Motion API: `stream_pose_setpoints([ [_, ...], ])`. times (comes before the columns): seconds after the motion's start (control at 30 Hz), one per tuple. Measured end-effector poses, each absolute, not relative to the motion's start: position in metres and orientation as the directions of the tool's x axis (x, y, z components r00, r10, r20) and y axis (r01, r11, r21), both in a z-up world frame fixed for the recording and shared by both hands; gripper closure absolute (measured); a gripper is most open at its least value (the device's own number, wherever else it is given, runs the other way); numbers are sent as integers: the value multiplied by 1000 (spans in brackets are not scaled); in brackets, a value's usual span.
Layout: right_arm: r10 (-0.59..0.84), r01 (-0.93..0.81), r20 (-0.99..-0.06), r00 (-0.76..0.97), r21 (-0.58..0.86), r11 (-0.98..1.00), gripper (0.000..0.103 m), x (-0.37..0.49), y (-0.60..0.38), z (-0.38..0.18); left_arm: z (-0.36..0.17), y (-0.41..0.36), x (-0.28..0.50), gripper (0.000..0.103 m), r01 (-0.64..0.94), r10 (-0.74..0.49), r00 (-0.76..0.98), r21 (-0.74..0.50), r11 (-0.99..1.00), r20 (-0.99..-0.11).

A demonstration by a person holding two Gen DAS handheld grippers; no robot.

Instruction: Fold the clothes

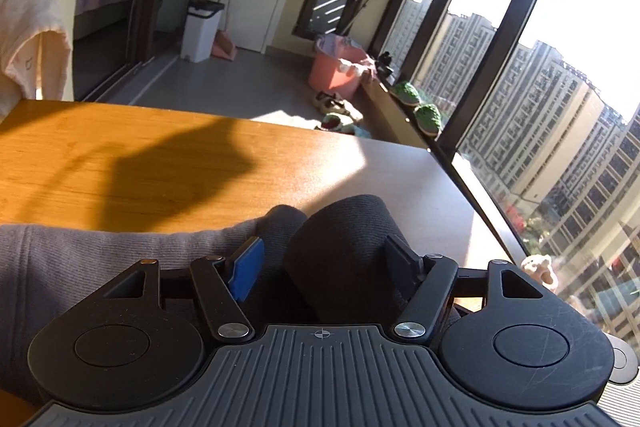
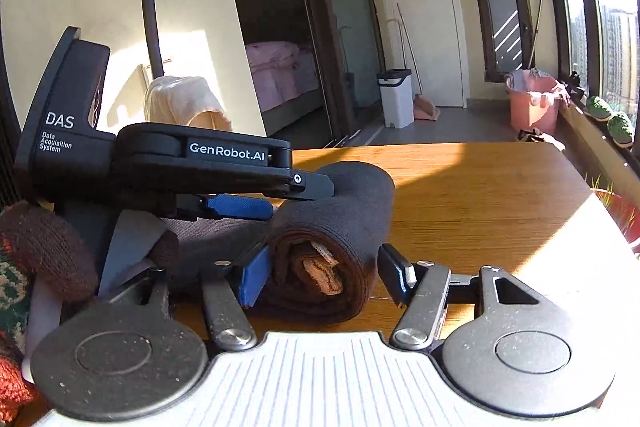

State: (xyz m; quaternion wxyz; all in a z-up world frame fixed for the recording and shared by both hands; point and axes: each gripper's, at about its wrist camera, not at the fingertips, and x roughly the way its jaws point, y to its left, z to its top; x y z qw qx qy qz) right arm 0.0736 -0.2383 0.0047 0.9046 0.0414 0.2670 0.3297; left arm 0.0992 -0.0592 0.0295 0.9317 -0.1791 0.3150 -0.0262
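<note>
So, over at the far left of the right wrist view a knitted glove (image 2: 44,251) covers the person's hand, cut off by the frame edge, and how it holds its device is hard to make out. Just right of it comes the left gripper (image 2: 296,197), seen side-on, its fingers reaching over a dark rolled garment (image 2: 340,227) on the wooden table (image 2: 480,211). From its own camera, the left gripper (image 1: 326,263) straddles the roll (image 1: 344,247) with jaws about half spread; the blue pad (image 1: 248,269) sits against grey cloth (image 1: 100,259), the dark pad rests on the roll's right flank, yet whether they actually pinch is not clear. Grey cloth runs off the left edge, its full shape hidden. Moving right, the right gripper (image 2: 320,277) faces the roll's open end, layers spiralling inside, jaws spread fairly wide: the left pad touches the roll, the right pad stands clear with table showing between. Farther right, a pink bucket (image 2: 532,103) sits by the window.
</note>
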Motion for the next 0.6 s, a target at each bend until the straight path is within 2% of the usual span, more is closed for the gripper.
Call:
stream_pose_setpoints([
  [0.1,643,-525,-481,596,373,765,28,95,-236,-6,26,-48,100,27,-85,-175,796,-393,915,-580],
  [0.13,643,-513,-489,589,389,765,32,99,-235,-9,24,-46,100,25,-90,-177,795,-400,912,-581],
  [0.2,634,-514,-483,604,372,773,48,98,-236,-10,22,-43,100,24,-97,-179,793,-411,906,-583],
  [0.3,617,-538,-477,626,309,784,57,89,-238,-4,19,-41,99,22,-106,-183,792,-427,898,-582],
  [0.33,600,-547,-479,641,265,794,57,86,-239,0,20,-40,99,22,-107,-185,794,-432,895,-579],
  [0.5,450,-587,-480,753,-179,790,57,64,-218,6,36,-52,105,25,-59,-215,797,-427,902,-565],
  [0.6,424,-590,-462,779,-313,744,56,54,-204,-1,51,-62,103,24,-24,-216,820,-409,912,-530],
])
